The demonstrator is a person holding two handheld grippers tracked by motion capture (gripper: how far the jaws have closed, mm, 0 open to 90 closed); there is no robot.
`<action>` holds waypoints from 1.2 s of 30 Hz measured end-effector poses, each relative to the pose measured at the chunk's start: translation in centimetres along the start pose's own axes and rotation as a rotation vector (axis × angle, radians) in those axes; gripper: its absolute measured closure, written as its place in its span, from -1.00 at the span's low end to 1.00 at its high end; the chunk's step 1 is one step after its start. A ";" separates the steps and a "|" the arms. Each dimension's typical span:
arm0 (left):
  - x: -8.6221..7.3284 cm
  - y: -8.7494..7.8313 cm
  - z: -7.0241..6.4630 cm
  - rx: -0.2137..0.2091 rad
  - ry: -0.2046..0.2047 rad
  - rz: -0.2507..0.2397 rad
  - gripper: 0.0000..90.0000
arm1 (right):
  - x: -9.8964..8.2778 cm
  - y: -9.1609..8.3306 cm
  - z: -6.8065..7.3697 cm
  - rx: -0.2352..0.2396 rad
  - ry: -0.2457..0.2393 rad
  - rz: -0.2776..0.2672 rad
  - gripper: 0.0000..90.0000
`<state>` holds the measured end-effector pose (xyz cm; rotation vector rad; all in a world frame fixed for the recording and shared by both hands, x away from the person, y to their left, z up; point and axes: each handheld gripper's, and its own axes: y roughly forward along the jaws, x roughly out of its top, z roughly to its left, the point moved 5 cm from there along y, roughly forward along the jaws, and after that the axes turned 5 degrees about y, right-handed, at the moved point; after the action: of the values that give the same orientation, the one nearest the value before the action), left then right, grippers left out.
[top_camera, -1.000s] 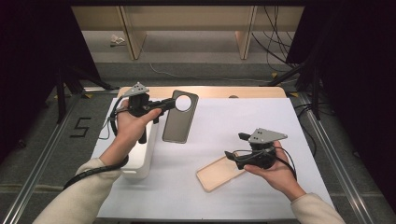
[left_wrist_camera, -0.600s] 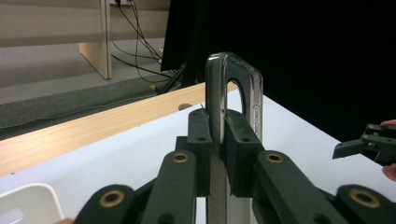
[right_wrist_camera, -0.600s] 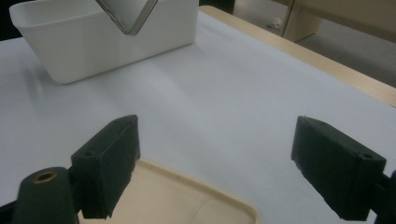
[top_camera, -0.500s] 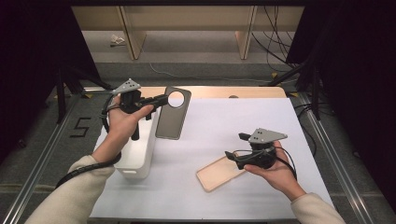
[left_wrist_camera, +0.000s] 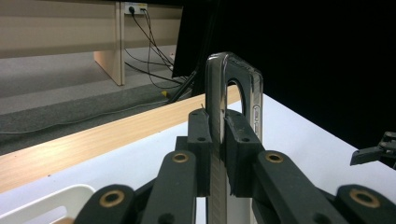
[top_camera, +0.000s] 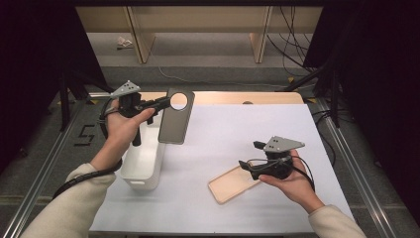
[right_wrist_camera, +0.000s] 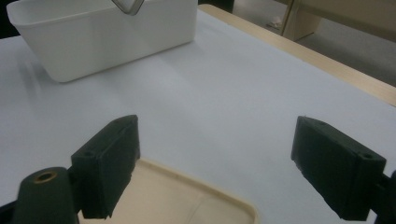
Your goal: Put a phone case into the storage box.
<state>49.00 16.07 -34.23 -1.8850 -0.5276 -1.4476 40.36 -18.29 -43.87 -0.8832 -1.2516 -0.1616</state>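
My left gripper (top_camera: 167, 103) is shut on a dark grey phone case (top_camera: 175, 119) with a round camera hole, holding it by its top edge so it hangs upright in the air beside the white bin (top_camera: 143, 163). In the left gripper view the case (left_wrist_camera: 219, 93) stands edge-on, pinched between the two pads. My right gripper (top_camera: 246, 165) stands open over the corner of a beige phone case (top_camera: 229, 184) lying flat on the white table cover. The right gripper view has the pads (right_wrist_camera: 109, 163) wide apart with the beige case (right_wrist_camera: 187, 200) below them, untouched.
The white bin (right_wrist_camera: 102, 32) stands at the table's left side, under the left forearm. A wooden strip (top_camera: 257, 97) runs along the table's far edge. Metal rails (top_camera: 356, 173) flank the table, and cables lie on the floor beyond.
My left gripper has carried the grey case to the left, toward the bin, and slightly up. The right gripper and the beige case have stayed put.
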 end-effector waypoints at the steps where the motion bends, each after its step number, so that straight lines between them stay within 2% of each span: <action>1: 0.0 -0.1 0.1 0.002 0.001 -0.001 0.81 | 0.0 0.0 0.0 0.002 0.001 -0.001 -0.64; 18: 0.5 -1.5 2.3 0.044 -0.013 -0.022 0.81 | 0.0 0.0 0.0 0.000 0.007 -0.001 -0.64; 36: 0.4 -2.3 4.1 0.087 -0.013 -0.021 0.81 | -0.1 0.1 -0.1 -0.002 0.008 0.003 -0.64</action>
<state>50.29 20.59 -33.82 -1.8262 -0.6088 -1.4044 40.42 -18.33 -44.02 -0.8856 -1.2427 -0.1636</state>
